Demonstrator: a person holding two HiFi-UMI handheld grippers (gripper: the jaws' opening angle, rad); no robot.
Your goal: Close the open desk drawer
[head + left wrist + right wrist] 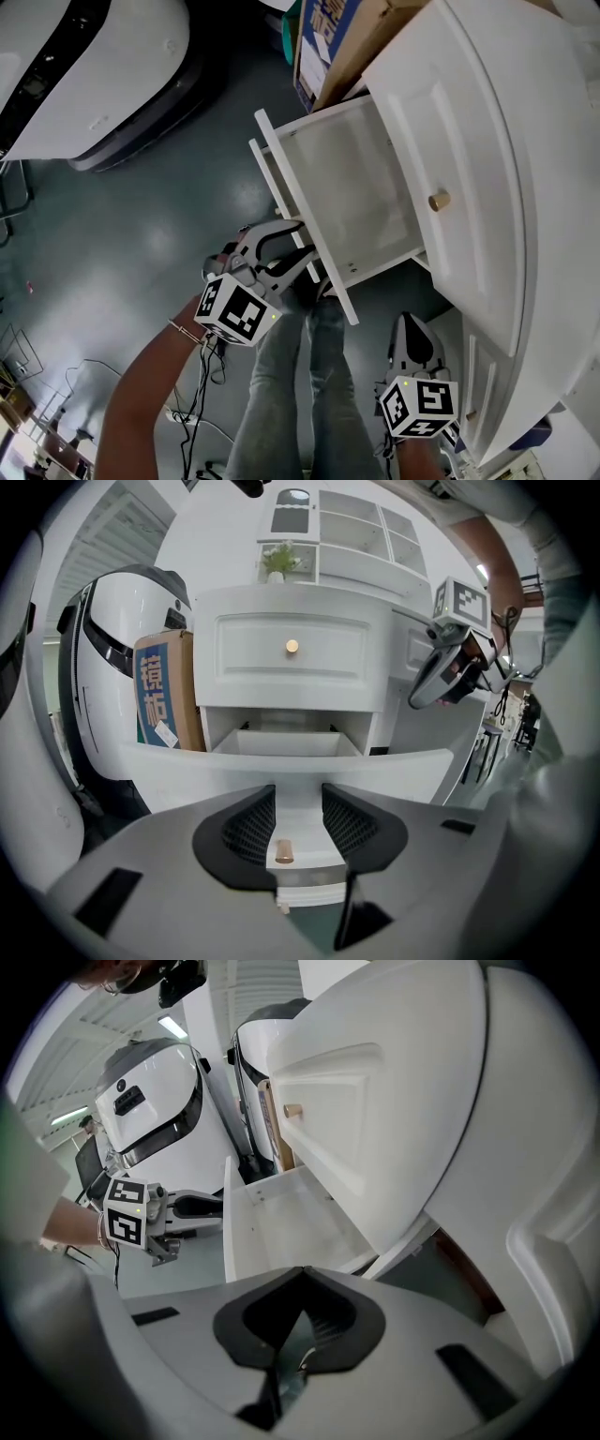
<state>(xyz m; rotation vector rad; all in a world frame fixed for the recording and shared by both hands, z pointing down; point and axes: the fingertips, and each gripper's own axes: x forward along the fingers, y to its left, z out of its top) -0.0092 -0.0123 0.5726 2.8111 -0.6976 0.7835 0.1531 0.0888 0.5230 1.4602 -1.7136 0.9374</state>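
The white desk (525,141) has one drawer (347,192) pulled far out, and it looks empty. My left gripper (302,242) is at the drawer's front panel (305,220). In the left gripper view its jaws (298,791) stand open on either side of the panel's small brass knob (284,852), and the pads do not touch it. My right gripper (410,323) hangs lower, beside the desk and under the drawer's corner. Its tips (302,1271) meet with nothing between them. The closed drawer above carries a brass knob (439,201).
A cardboard box (328,37) stands against the desk's far side. A large white machine (84,66) fills the upper left of the floor. The person's legs (300,394) are just below the drawer, with cables (202,394) beside them. A shelf unit with a plant (278,560) tops the desk.
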